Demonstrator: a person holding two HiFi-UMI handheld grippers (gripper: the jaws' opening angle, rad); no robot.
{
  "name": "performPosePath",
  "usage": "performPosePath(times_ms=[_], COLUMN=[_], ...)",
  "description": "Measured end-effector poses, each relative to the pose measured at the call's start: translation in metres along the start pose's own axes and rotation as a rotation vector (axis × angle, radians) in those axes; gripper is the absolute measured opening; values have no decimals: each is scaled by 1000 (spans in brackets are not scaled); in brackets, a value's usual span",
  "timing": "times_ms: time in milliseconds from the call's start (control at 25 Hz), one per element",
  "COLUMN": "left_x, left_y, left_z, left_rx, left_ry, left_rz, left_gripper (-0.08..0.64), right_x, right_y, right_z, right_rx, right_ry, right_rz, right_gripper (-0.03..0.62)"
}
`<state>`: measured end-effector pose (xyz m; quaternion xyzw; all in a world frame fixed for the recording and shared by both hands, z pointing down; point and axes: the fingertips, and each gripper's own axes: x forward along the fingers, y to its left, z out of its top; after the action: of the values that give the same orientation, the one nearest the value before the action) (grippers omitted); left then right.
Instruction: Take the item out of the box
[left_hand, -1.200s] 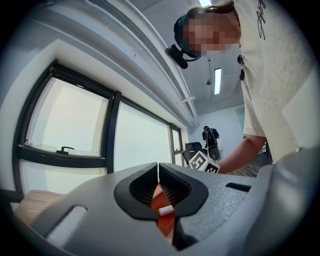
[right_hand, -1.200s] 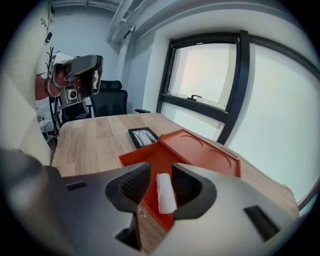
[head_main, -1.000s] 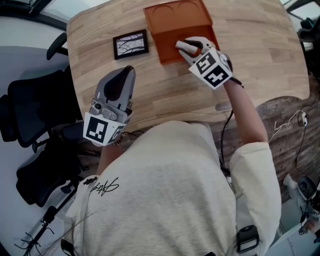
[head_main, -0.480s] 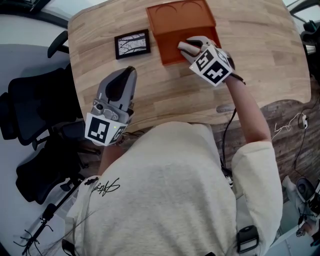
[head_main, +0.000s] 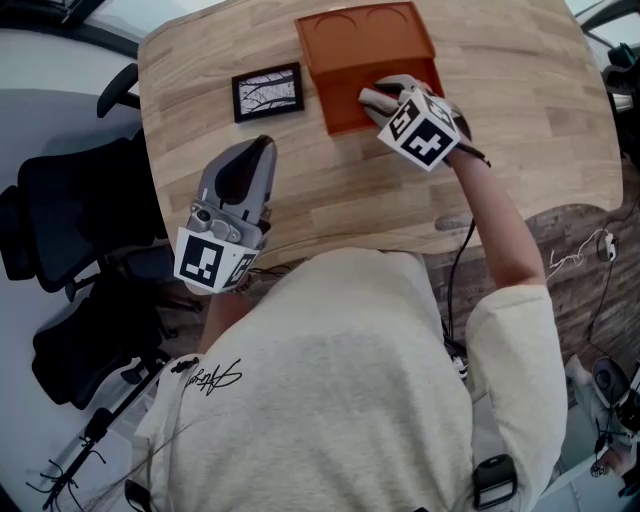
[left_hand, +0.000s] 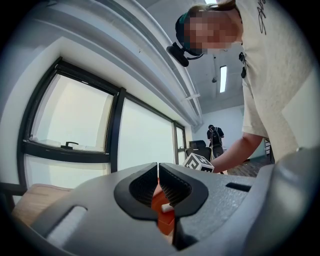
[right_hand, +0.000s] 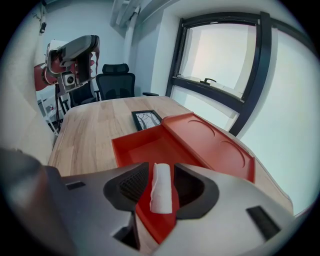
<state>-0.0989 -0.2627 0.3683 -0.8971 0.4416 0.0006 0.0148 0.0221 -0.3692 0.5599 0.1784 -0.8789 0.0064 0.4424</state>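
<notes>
White roll (right_hand: 161, 195): lying at near edge of orange box (right_hand: 145, 145).
Right gripper (right_hand: 160, 167): jaws opening around roll, lining up grasp.
Left gripper (left_hand: 158, 170): hanging closed, empty.
Next: closing, lifting clear.

Nothing legible showed. A black scrawl (head_main: 213, 375) on the person's shirt (head_main: 330, 390), close behind the left tongs (head_main: 255, 148), was too small to be read.

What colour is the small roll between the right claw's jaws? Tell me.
The roll is white, clearest in the right gripper view.
</notes>
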Motion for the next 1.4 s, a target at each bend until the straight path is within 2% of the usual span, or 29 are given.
performPosePath(times_ms=[320, 600, 1400], left_x=[-1, -5, -4], left_y=[0, 1, 2], left_z=[0, -1, 0], left_rx=[0, 0, 0], left_ry=[3, 5, 1], left_rz=[-3, 8, 6], left_gripper=[11, 11, 11], right_x=[7, 17, 32], right_y=[-2, 4, 8], right_z=[-6, -13, -17], right_rx=[-19, -20, -26], right_ry=[45, 93, 204], right_rz=[5, 48, 96], right_gripper=[137, 137, 137])
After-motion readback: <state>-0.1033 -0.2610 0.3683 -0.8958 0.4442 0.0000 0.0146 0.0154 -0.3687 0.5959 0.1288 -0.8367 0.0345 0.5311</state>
